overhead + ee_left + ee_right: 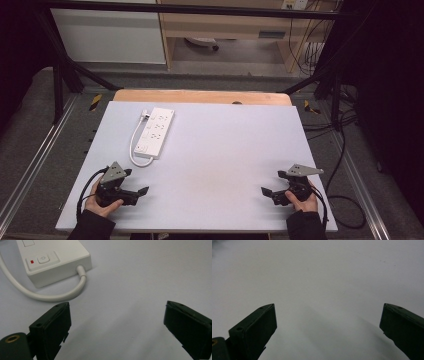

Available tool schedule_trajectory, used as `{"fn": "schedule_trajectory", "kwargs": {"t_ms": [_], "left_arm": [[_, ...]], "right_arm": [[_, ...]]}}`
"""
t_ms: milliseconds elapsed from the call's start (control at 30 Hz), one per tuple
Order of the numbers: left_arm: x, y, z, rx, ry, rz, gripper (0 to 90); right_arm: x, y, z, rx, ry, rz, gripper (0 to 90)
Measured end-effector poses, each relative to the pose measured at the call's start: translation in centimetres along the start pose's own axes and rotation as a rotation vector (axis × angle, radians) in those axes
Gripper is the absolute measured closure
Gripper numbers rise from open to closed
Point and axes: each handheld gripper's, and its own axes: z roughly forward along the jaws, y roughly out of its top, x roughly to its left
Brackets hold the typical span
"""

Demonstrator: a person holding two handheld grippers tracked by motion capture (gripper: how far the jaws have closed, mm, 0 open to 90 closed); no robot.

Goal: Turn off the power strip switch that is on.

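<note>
The worktop (220,165) is the biggest thing in front of me, a pale sheet laid over a wooden board, and I place everything else against the white power strip (155,132) lying on its far left part. The strip lies lengthwise, running away from me, with its sockets facing up and its switch end toward me. From that near end its white cable (134,145) loops out on the strip's left side and curves back up along it to a plug at the strip's far end; whether the plug touches the strip I cannot quite tell from the high view.

My left hand (102,204) holds the left hand-held gripper (140,192) near the strip, just on my side of its switch end and a little to its left, low over the worktop. Its jaws are spread wide with nothing but bare worktop between them. In the left gripper view the strip's corner (53,261), with its round button and small red mark, sits just beyond the jaws, apart from them.

My right hand (302,202) holds the right hand-held gripper (267,192) well apart from the strip, far to its right and nearer me. Its jaws also stand spread, with nothing held.
</note>
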Motion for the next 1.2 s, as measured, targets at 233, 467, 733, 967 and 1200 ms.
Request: {"fn": "schedule_trajectory", "kwargs": {"t_ms": [233, 467, 733, 967, 1200], "left_arm": [[-0.09, 0.09, -0.01, 0.0, -0.002, 0.003, 7.3], [-0.08, 0.17, -0.09, 0.001, 0.002, 0.001, 7.3], [-0.03, 0.34, -0.32, 0.002, 0.01, 0.007, 7.4], [0.07, 0.45, -0.42, 0.006, 0.012, 0.006, 7.3], [0.26, 0.52, -0.64, 0.003, 0.021, -0.002, 7.4]], "right_arm": [[-0.01, -0.02, -0.02, 0.002, -0.004, 0.002, 1.5], [0.01, -0.01, -0.02, -0.003, -0.003, -0.005, 1.6], [0.02, -0.03, 0.05, 0.005, -0.004, -0.006, 1.7], [0.0, -0.04, 0.1, 0.009, -0.007, -0.008, 1.7], [0.05, -0.04, 0.13, 0.011, -0.005, -0.006, 1.7]]}}
